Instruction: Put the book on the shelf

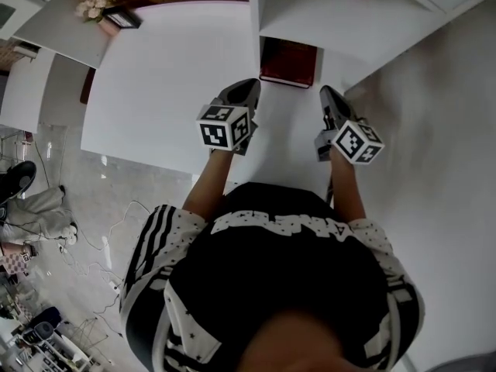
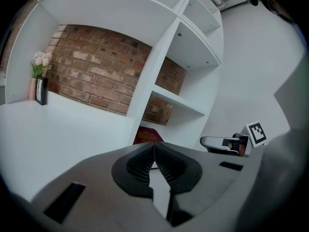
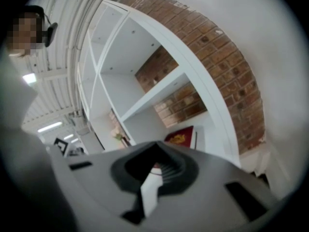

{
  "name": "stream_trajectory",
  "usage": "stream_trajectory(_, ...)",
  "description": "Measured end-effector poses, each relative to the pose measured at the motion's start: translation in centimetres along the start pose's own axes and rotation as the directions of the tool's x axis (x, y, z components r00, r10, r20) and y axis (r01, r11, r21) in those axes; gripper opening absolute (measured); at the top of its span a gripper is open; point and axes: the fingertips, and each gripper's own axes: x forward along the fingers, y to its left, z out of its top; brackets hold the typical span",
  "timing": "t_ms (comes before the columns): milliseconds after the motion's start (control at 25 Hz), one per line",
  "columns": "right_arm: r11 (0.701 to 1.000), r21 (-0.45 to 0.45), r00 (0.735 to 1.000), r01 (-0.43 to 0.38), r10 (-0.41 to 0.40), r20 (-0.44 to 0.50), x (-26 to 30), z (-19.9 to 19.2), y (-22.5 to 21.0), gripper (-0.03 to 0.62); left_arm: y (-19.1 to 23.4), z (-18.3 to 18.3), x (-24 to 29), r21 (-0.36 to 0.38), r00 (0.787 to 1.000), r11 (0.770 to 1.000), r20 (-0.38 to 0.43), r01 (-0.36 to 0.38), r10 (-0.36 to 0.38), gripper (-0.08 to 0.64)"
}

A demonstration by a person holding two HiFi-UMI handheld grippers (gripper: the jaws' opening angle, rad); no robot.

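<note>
Looking down from the head view, the dark red book [image 1: 288,62] was sitting in the bottom compartment of the white shelf unit [image 1: 341,14]. As far as I could tell it lay flat with the cover up, tucked right beside the upright divider on that compartment's left side. Neither tool was touching it. The left tool [image 1: 249,85] hung just short of the book's near left corner, and the right tool [image 1: 327,93] was a bit off to the book's right, both over the white bench [image 1: 163,91] in front of the shelf. In the left gripper view the left tool [image 2: 154,148] had its ribbed jaws pressed fully together with nothing caught in them, and the book [image 2: 148,135] showed just past the tips. The other tool [image 2: 226,144] poked in from the right edge of that view. Same story in the right gripper view: the right tool [image 3: 154,164] was clamped closed and empty, with the book [image 3: 181,137] beyond it, a gold emblem on the cover and the pale page edge facing the compartment's side. A brick wall [image 2: 96,76] ran behind the open back of the shelf. Over at the far left end of the bench stood some pale flowers [image 1: 91,5] with a small dark picture frame [image 1: 124,18] beside them. The person's black top with white sleeve stripes [image 1: 279,285] filled the lower part of the head view, and cables [image 1: 101,270] lay on the pale floor [image 1: 116,184] to the left.
</note>
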Motion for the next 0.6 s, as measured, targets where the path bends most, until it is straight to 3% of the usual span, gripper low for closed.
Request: stream_trajectory(600, 0.999, -0.032, 1.0, -0.021, 0.021, -0.004, -0.9, 0.2, 2.3, 0.029, -1.0, 0.5, -1.4, 0.01, 1.0, 1.0, 0.014, 0.014, -0.014, 0.043)
